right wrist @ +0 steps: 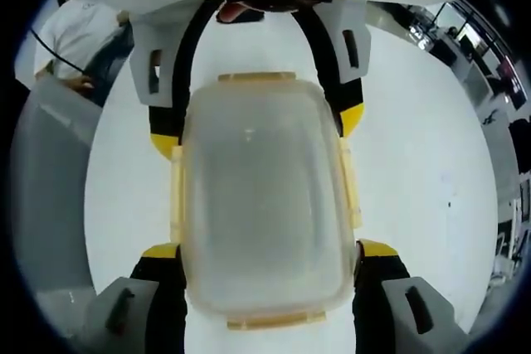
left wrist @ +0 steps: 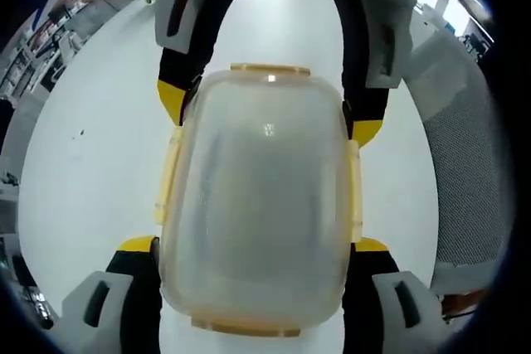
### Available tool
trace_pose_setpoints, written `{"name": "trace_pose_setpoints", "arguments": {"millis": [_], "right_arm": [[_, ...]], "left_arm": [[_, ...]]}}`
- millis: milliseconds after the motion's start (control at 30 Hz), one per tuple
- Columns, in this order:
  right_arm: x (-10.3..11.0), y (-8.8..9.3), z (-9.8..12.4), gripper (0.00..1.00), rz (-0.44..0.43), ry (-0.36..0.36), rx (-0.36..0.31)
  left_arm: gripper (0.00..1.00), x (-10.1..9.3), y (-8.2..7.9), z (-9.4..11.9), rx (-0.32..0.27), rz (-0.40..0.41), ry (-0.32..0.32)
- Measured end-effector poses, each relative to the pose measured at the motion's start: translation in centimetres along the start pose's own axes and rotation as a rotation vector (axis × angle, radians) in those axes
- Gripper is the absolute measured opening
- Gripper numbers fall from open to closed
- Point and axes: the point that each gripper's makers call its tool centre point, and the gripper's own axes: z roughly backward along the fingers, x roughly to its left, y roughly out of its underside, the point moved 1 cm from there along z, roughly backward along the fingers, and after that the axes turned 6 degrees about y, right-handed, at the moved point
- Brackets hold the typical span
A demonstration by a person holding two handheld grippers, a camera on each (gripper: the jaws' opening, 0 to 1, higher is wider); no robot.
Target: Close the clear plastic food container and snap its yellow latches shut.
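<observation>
The container (left wrist: 259, 205) lies lid-up on the white table (left wrist: 91, 155), between my two tools, which face each other from its two ends. My left tool (left wrist: 257, 288) has its jaws spread along the container's sides; my right tool (right wrist: 265, 288) does likewise. The yellow latches (left wrist: 170, 176) line its edges. I can read no writing on it.

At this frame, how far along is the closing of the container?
Done: the lid sits on the container. In hand: both tools bracket it from opposite ends, left tool near, right tool opposite, jaws at its sides. Left: whether the yellow latches are snapped cannot be told from here.
</observation>
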Motion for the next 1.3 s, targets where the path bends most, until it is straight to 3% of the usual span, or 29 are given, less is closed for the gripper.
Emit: {"name": "trace_pose_setpoints", "arguments": {"millis": [867,1167,1233,1300], "right_arm": [[-0.55,-0.06,-0.22,0.84,0.008,-0.006,0.014],[-0.5,-0.18,0.08,0.84,0.016,-0.008,-0.005],[-0.41,-0.12,0.05,0.86,0.031,-0.01,-0.007],[-0.08,0.16,-0.12,0.96,0.049,-0.018,-0.003]], "left_arm": [[0.92,0.64,-0.03,0.03,-0.026,0.007,0.005],[0.93,0.54,0.03,0.15,0.003,-0.005,-0.003],[0.95,0.4,0.12,0.16,0.006,-0.017,0.001],[0.99,0.12,0.15,0.11,-0.002,-0.022,0.013]]}}
